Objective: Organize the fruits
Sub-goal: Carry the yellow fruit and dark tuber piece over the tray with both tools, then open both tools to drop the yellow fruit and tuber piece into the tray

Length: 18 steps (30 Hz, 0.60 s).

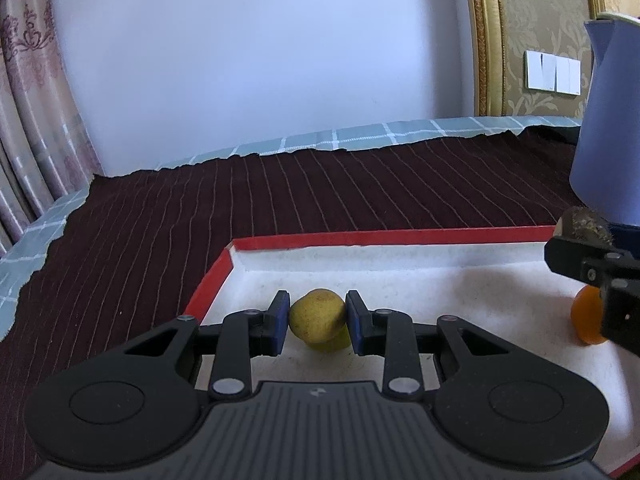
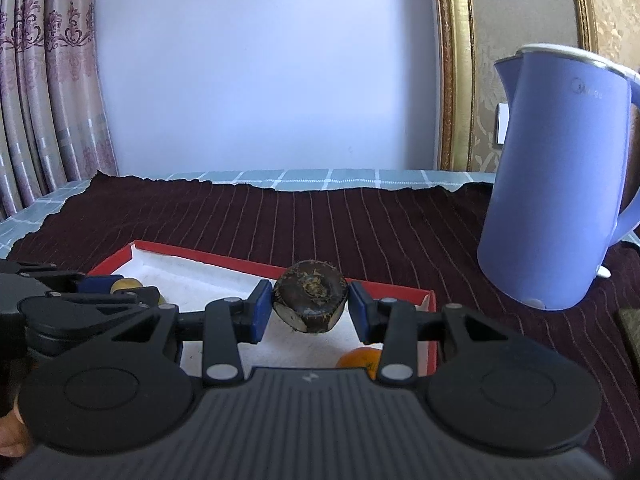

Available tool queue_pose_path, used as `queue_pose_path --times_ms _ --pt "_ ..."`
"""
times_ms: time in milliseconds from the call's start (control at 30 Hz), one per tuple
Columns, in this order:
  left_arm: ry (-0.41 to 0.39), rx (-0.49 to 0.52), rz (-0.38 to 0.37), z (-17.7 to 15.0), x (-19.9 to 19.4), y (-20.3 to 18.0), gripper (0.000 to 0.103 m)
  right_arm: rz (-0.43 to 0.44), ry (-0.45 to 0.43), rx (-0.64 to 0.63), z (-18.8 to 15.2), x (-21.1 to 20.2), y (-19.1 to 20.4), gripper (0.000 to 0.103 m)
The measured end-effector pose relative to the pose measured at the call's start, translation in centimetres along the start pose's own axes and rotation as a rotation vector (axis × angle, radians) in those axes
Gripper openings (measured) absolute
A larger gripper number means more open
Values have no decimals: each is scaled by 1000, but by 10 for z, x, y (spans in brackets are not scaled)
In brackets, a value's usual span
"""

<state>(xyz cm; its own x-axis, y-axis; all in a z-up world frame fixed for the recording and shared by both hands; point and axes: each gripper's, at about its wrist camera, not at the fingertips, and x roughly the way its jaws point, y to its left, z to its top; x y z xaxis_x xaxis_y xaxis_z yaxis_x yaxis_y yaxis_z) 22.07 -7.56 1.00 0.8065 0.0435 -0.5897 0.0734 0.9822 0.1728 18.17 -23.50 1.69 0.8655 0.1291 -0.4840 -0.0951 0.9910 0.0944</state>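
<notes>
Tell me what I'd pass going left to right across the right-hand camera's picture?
Curtain → left tool with yellow fruit → dark brown fruit held in the right tool → blue kettle.

Black claw (image 1: 317, 317) – blue pads (image 1: 281, 317), silver rivets (ribbed grey housing)
</notes>
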Motion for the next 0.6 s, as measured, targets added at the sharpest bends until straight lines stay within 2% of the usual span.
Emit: queue_pose_path --times_ms 600 --pt "6 19 -1 14 16 -16 29 -41 38 -3 1 18 -7 39"
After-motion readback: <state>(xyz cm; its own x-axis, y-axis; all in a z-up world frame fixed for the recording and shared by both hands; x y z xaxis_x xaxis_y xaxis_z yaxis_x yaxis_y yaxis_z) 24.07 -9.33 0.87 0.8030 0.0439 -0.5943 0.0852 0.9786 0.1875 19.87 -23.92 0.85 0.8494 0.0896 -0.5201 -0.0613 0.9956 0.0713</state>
